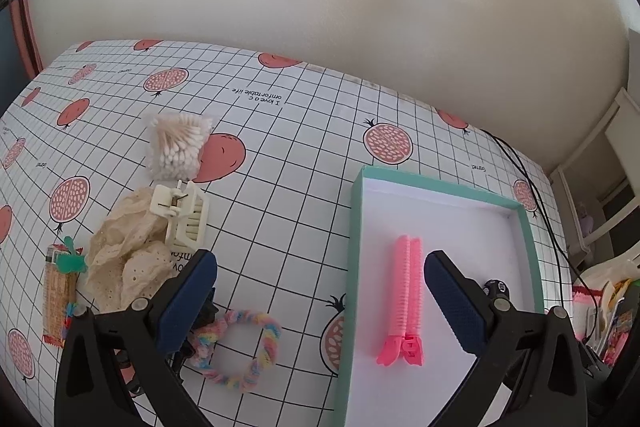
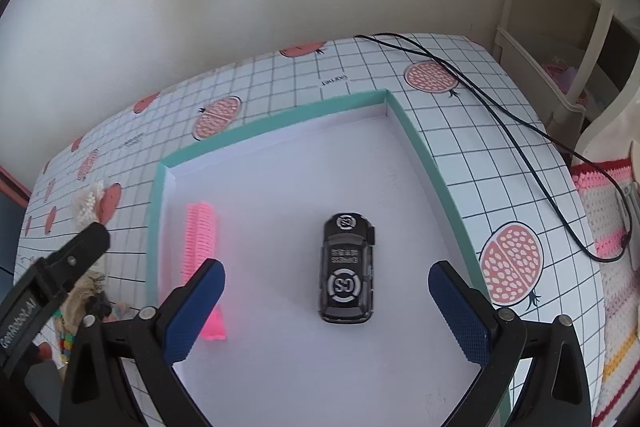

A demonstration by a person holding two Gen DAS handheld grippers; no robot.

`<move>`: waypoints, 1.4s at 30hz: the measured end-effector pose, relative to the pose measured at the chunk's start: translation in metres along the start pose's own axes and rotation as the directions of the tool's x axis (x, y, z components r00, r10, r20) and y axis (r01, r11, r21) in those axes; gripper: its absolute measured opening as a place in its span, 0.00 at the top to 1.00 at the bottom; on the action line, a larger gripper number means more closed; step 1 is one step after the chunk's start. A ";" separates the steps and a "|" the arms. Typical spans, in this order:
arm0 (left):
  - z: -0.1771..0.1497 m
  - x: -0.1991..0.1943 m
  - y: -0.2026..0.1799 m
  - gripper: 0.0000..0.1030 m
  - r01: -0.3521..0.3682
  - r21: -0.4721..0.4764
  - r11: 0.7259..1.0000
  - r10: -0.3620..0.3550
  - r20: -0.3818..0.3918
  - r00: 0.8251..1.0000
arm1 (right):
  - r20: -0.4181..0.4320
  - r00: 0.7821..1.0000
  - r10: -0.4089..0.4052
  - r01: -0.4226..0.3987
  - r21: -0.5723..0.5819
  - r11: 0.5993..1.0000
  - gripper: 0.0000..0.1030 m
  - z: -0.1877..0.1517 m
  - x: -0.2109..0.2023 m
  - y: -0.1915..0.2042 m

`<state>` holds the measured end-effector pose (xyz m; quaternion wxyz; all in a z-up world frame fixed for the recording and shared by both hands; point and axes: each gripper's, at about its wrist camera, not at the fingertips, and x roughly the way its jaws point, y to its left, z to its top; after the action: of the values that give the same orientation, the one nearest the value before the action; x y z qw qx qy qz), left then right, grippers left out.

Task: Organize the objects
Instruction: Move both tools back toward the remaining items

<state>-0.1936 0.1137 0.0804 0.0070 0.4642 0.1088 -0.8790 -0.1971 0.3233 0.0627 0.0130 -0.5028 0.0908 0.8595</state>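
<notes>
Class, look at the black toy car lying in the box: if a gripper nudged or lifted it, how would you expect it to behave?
The black toy car sits flat on the smooth white floor of the box, so a nudge would probably make it slide or roll. It looks rigid, so it should keep its shape when gripped. Its glossy body may slip between the pads.

Both my feeds are evenly lit by soft daylight, with a faint diagonal shadow band across the wall. Fisheye bending curves the tablecloth grid, and dark vignette fills the corners. The pink hair clip smears with blur (right wrist view only); the toy car stays sharp, its shadow faint.
</notes>
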 end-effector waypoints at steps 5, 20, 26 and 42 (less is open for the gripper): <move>0.011 -0.015 0.011 0.00 0.027 -0.038 0.999 -0.026 0.026 0.999 | 0.078 0.995 0.066 -0.064 -0.018 0.998 0.00 0.008 -0.028 0.016; 0.037 -0.075 0.118 0.00 -0.044 -0.203 0.978 0.066 0.099 0.993 | 0.065 0.972 0.227 -0.213 -0.165 0.963 0.00 -0.002 -0.052 0.100; 0.035 -0.082 0.158 0.00 -0.082 -0.264 0.961 0.103 0.066 0.992 | 0.027 0.963 0.267 -0.257 -0.194 0.947 0.00 -0.012 -0.050 0.136; -0.004 -0.049 0.252 0.00 -0.216 -0.436 0.874 0.169 -0.144 0.975 | -0.113 0.963 0.244 -0.266 -0.261 0.928 0.25 -0.039 -0.019 0.179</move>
<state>-0.1336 -0.1354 0.0716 0.1956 0.5027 0.2621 -0.8003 -0.1740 0.1425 0.0865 -0.1721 -0.5170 0.0362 0.8378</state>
